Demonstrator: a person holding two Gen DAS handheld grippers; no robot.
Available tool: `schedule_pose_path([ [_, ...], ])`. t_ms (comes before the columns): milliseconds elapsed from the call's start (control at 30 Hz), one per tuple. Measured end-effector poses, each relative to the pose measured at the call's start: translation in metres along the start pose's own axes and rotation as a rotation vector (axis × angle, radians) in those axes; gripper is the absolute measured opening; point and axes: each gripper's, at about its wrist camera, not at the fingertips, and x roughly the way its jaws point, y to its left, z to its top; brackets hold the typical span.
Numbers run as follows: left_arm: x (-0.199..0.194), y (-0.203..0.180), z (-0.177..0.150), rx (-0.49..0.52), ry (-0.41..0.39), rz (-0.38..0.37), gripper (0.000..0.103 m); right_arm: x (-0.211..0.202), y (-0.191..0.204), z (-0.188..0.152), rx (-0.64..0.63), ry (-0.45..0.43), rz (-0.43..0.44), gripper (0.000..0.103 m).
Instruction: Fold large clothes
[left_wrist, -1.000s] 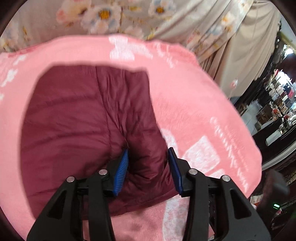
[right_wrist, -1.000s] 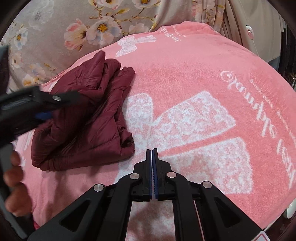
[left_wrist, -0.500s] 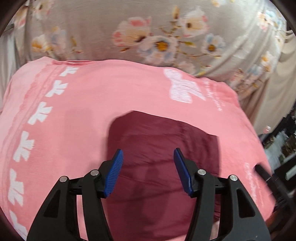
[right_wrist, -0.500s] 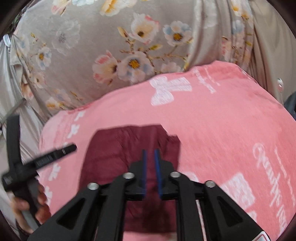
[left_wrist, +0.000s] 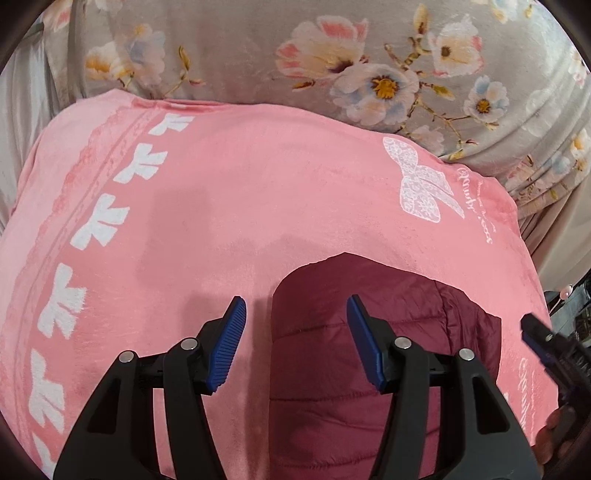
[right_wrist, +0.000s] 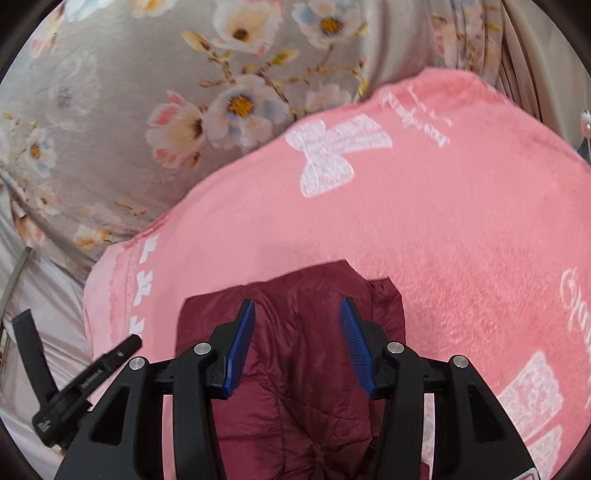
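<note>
Both grippers lifted off the maroon jacket (right_wrist: 295, 369); jaws apart, empty, right's widening above it.

I count one maroon quilted jacket (right_wrist: 295, 354), folded, on one pink blanket (left_wrist: 240, 206). One floral sheet (left_wrist: 258, 51) lies behind. I have two grippers: the left gripper (left_wrist: 293, 343) and the right gripper (right_wrist: 297, 343). White bows on the blanket are partly cropped; uncounted.
</note>
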Motion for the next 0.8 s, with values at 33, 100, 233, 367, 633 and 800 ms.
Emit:
schedule_pose_path([
  [33, 0.006, 0.0, 0.002, -0.005, 0.014, -0.01, 0.055, 0.007, -0.002, -0.001, 0.007, 0.015, -0.008, 0.049],
  [100, 0.019, -0.001, 0.003, -0.013, 0.052, -0.022, 0.055, 0.019, -0.004, -0.002, 0.026, 0.043, -0.017, 0.049],
  [233, 0.043, -0.004, 0.004, -0.031, 0.115, -0.041, 0.055, 0.041, -0.006, -0.004, 0.05, 0.082, -0.048, 0.046],
  [367, 0.05, -0.012, 0.009, -0.039, 0.112, -0.057, 0.055, 0.038, 0.003, -0.001, 0.018, 0.041, -0.023, 0.004],
  [633, 0.048, -0.039, 0.025, -0.004, 0.08, -0.089, 0.055, 0.004, -0.01, -0.004, -0.049, -0.09, -0.103, 0.002],
  [800, 0.078, -0.058, 0.015, 0.017, 0.136, -0.079, 0.055, 0.041, -0.036, -0.013, -0.016, -0.02, -0.144, 0.002],
])
